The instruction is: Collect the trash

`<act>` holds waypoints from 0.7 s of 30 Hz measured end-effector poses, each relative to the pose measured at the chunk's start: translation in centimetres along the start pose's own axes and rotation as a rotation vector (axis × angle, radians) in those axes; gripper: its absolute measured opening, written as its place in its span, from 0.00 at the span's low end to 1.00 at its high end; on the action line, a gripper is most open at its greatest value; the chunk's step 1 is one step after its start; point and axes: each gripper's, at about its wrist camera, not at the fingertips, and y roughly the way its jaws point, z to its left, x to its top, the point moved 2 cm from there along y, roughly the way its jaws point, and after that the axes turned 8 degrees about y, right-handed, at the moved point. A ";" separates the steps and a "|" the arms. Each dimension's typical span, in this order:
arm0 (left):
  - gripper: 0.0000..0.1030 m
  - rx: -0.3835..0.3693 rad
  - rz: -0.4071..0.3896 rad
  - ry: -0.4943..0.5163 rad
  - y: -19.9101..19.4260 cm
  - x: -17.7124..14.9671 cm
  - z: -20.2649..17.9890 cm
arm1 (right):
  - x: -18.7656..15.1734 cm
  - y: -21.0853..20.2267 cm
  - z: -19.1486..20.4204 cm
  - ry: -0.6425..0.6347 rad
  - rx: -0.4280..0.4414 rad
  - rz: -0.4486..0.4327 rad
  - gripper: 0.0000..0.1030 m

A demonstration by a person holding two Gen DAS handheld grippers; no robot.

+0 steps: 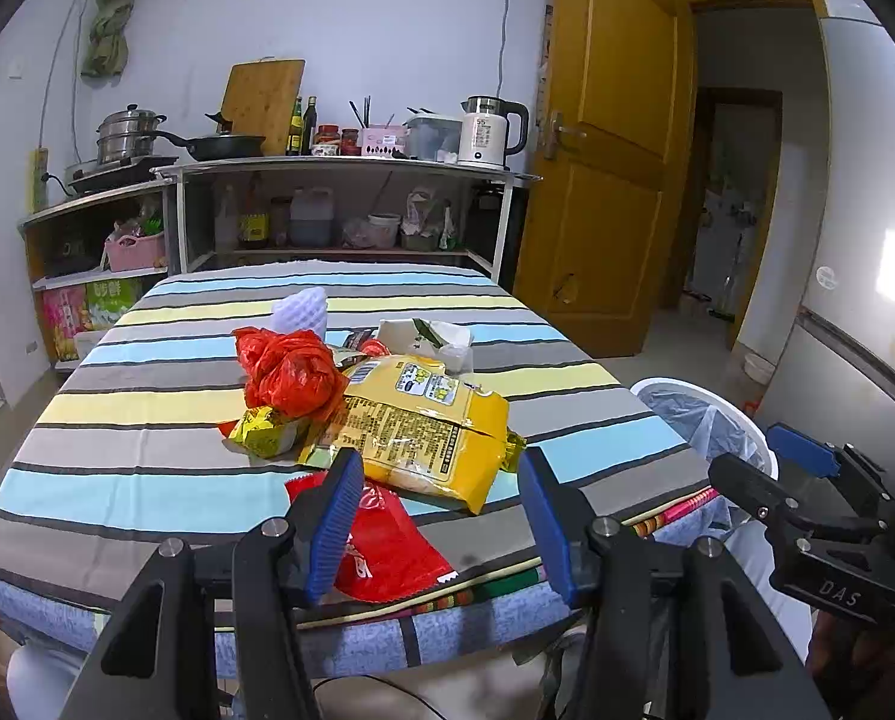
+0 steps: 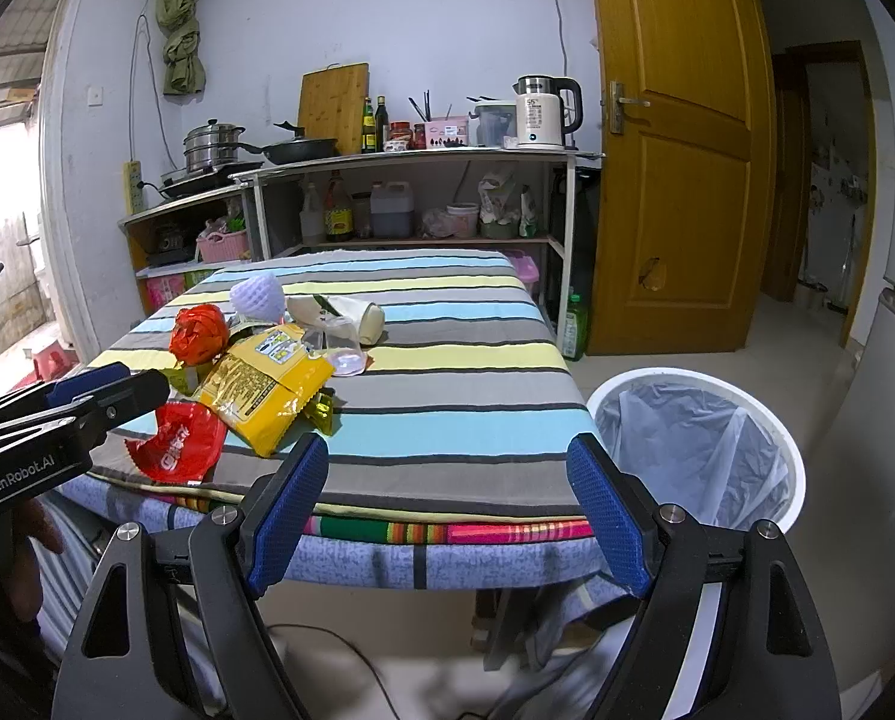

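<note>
Two ribbed blue-padded grippers, left [image 1: 438, 519] and right [image 2: 447, 510], both spread empty near crinkly yellow wrapper [image 1: 429, 426].

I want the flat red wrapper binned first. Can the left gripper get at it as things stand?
Probably yes. The left gripper is open and the red wrapper lies at the table's near edge between its fingers; only the yellow bag overlaps its far end.

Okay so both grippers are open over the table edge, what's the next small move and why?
Probably ease the left gripper forward and down onto the red wrapper: it lies nearest, between the open jaws, at the table edge. The lined bin stands to the right.
</note>
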 end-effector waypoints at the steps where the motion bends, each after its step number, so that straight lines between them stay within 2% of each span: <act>1: 0.52 0.000 0.000 0.001 0.0 0.0 0.0 | 0.0 0.0 0.0 0.000 -0.001 0.000 0.79; 21: 0.52 0.002 -0.001 0.016 0.1 0.0 -0.3 | 0.0 -0.1 0.0 -0.003 -0.002 -0.001 0.79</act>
